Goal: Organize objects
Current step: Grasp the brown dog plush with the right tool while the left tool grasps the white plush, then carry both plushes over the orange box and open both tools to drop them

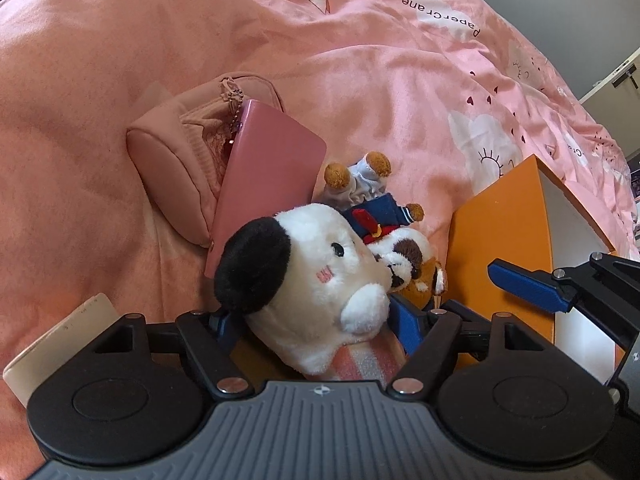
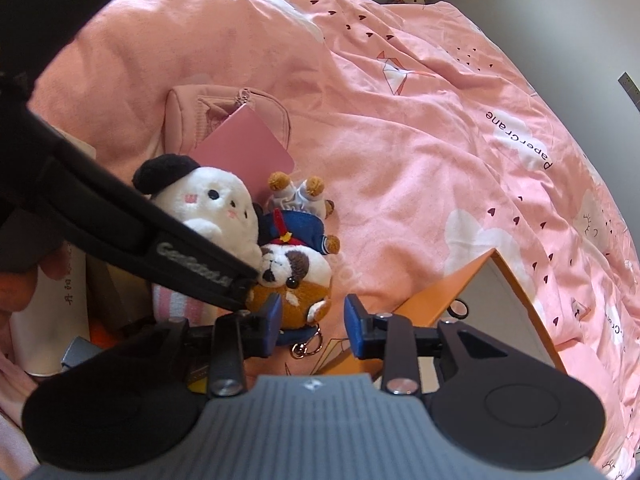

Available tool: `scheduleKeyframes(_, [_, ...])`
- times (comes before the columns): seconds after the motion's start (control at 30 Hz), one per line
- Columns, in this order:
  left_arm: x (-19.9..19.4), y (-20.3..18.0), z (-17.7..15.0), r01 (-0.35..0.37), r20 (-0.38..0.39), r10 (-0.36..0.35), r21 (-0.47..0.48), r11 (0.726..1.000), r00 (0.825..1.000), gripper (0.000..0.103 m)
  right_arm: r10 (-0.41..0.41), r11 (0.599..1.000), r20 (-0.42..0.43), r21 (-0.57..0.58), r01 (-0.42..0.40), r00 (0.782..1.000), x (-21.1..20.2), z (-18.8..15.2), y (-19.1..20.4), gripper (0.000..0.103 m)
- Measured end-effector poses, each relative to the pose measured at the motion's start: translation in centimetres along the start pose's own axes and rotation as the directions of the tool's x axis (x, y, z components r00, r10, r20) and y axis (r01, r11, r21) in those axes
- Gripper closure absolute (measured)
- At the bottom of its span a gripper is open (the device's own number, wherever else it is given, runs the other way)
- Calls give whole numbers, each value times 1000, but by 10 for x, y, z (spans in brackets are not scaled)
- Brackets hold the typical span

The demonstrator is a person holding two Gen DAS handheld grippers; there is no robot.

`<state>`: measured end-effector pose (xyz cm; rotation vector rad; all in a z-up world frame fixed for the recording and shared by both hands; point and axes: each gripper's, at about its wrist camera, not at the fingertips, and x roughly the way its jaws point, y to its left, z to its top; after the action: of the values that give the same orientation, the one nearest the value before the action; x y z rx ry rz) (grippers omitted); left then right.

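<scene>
L gripper [image 1: 316,320] has its jaws closed partway round the white plush w/ black ear [image 1: 308,276], blue pads pressed on both sides of its lower body, just above the pink-striped part. That plush lies on the pink duvet [image 1: 380,100], head leaning on a flat pink card [image 1: 264,176] that rests against a pink zip pouch [image 1: 176,168]. R gripper [image 2: 312,320] has jaws wide apart, gripping nothing; its L pad [image 2: 272,316] is at the side of the brown/white dog plush [image 2: 296,276], contact can't be confirmed; the R pad is clear over the duvet. Dog plush in blue sailor top lies upside down, touching the white plush. Orange box [image 1: 500,248] sits just beside the dog. Cream card [image 1: 56,340] at lower L.
</scene>
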<state>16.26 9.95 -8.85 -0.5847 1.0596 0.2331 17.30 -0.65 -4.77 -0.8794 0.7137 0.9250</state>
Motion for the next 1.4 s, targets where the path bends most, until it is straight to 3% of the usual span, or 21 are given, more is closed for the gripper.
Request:
scheduleKeyframes(0.23, [-26,4,7,28,47,-33,105,994,998,22,62,996,-1,68,-62,998,-2,8,-14,67])
scheduleKeyframes(0.4, [-45,10,23,5,78,-18,170,985,997,22,119,986,-6,115,-118,993,3,15,-22,67])
scheduleKeyframes(0.6, [-34,13,33,3,38,-12,216,976,999,21,196,971,-79,155,-182,977,34,27,-29,65])
scheduleKeyframes(0.63, [-32,14,32,4,30,-11,216,976,999,21,197,970,-96,165,-179,976,42,29,-31,61])
scheduleKeyframes(0.73, [-26,17,29,7,10,-9,199,980,1000,19,209,968,-131,167,-186,969,58,36,-37,43])
scheduleKeyframes(0.87, [-25,29,28,29,-5,-29,127,991,1000,15,261,956,-170,179,-231,950,74,44,-42,36])
scheduleKeyframes(1.0, [-26,39,27,56,-3,-56,44,997,998,15,342,922,-204,261,-286,917,94,44,-48,36])
scheduleKeyframes(1.1, [-28,44,25,79,23,-79,2,997,997,18,405,882,-207,345,-321,890,104,42,-53,42])
scheduleKeyframes(1.23, [-30,46,23,98,43,-98,-9,995,994,23,379,892,-186,333,-305,906,93,39,-46,46])
scheduleKeyframes(1.4, [-40,40,22,92,56,-95,53,994,994,25,325,895,-110,355,-268,939,59,31,-46,48])
